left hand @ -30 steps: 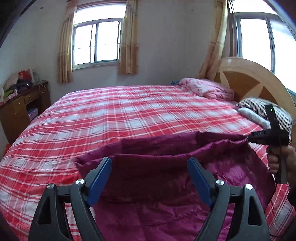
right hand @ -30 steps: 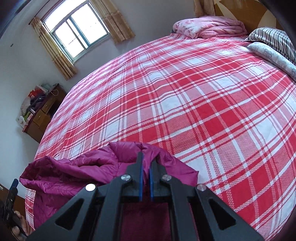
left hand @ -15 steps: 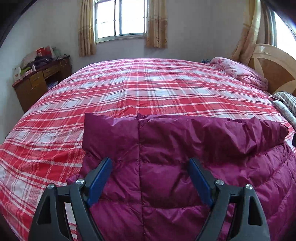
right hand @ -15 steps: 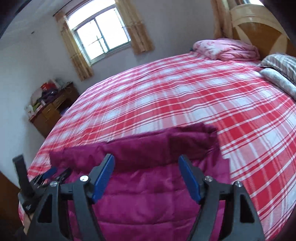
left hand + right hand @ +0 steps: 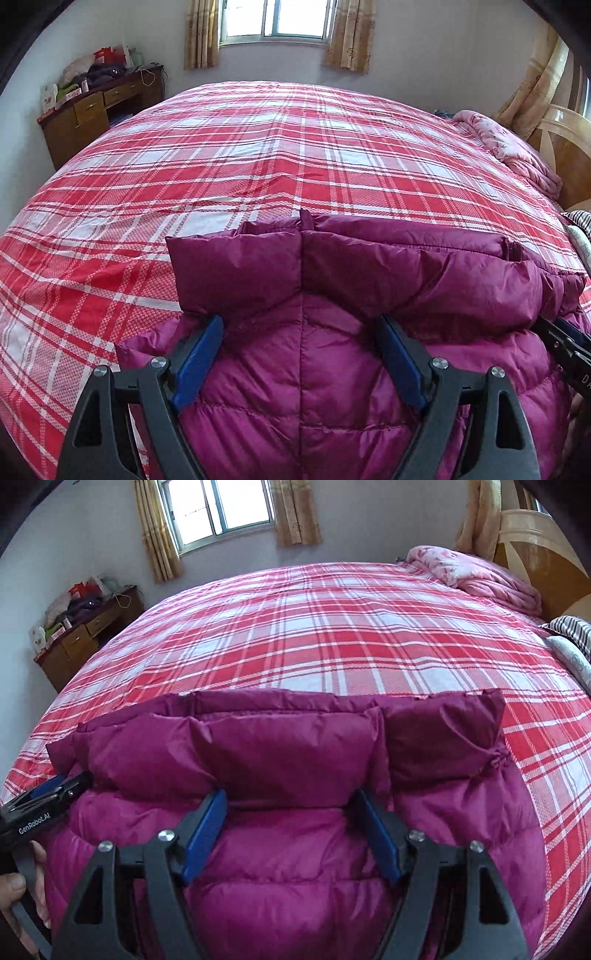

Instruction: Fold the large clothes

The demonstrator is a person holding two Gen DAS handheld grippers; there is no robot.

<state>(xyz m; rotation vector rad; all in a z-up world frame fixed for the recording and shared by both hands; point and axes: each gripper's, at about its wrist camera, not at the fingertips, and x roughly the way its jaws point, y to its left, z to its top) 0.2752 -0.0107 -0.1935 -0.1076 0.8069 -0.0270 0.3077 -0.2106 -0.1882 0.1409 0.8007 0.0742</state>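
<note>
A magenta quilted down jacket (image 5: 332, 369) lies on the near part of the bed, its far part folded back toward me as a puffy band (image 5: 280, 753). My left gripper (image 5: 301, 325) is open, its blue fingers spread just above the jacket below the fold. My right gripper (image 5: 291, 799) is open too, over the jacket's right half. Each gripper shows at the edge of the other's view: the right one (image 5: 569, 347), the left one (image 5: 55, 790). Neither holds cloth.
The bed has a red and white plaid cover (image 5: 295, 155). A pink quilt (image 5: 476, 572) and striped pillows (image 5: 569, 627) lie by the wooden headboard (image 5: 535, 542) on the right. A cluttered wooden desk (image 5: 99, 107) stands at the far left under the curtained window.
One second ago my right gripper was shut on the jacket's edge; it has opened. The lifted edge has dropped onto the jacket as a fold. Both grippers have moved in lower over the jacket.
</note>
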